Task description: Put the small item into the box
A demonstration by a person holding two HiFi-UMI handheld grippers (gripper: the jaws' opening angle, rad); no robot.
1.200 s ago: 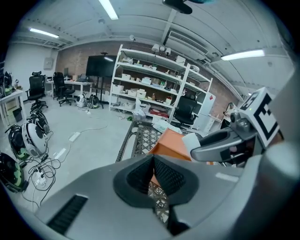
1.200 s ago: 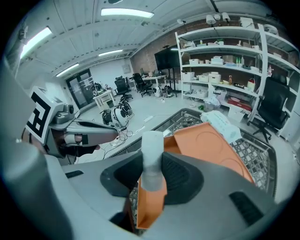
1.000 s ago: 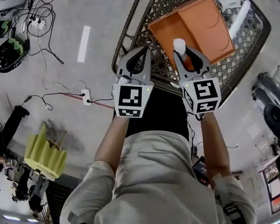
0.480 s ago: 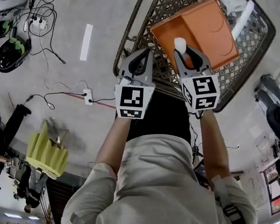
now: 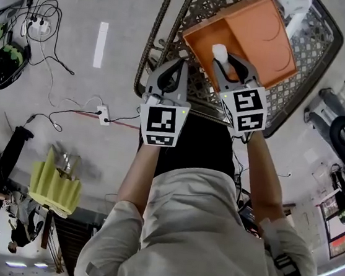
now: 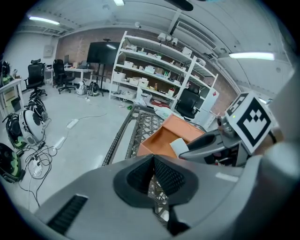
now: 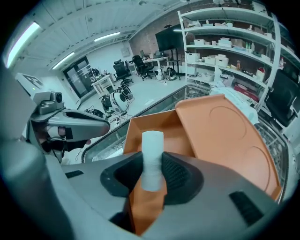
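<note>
A small white cylinder [image 7: 152,159] stands upright between the pads of my right gripper [image 7: 152,172], which is shut on it. In the head view this white cylinder [image 5: 220,52] hangs over the near corner of the open orange box [image 5: 247,37], with my right gripper [image 5: 230,65] behind it. The orange box [image 7: 187,131] lies in a metal mesh cart [image 5: 193,18], its lid folded open to the right. My left gripper [image 5: 168,77] is shut and holds nothing, beside the cart's left rail. From the left gripper view the box [image 6: 164,138] and the white cylinder [image 6: 179,145] appear ahead.
The mesh cart [image 6: 136,126] holds white items [image 5: 288,5] behind the box. Cables and a power strip [image 5: 103,114] lie on the floor at left, with helmets [image 5: 4,60]. A yellow object [image 5: 55,182] sits lower left. Shelving [image 6: 154,65] stands beyond the cart.
Both grippers have shifted slightly forward, and the white cylinder now sits further over the box's near corner. The jaws have not changed.
</note>
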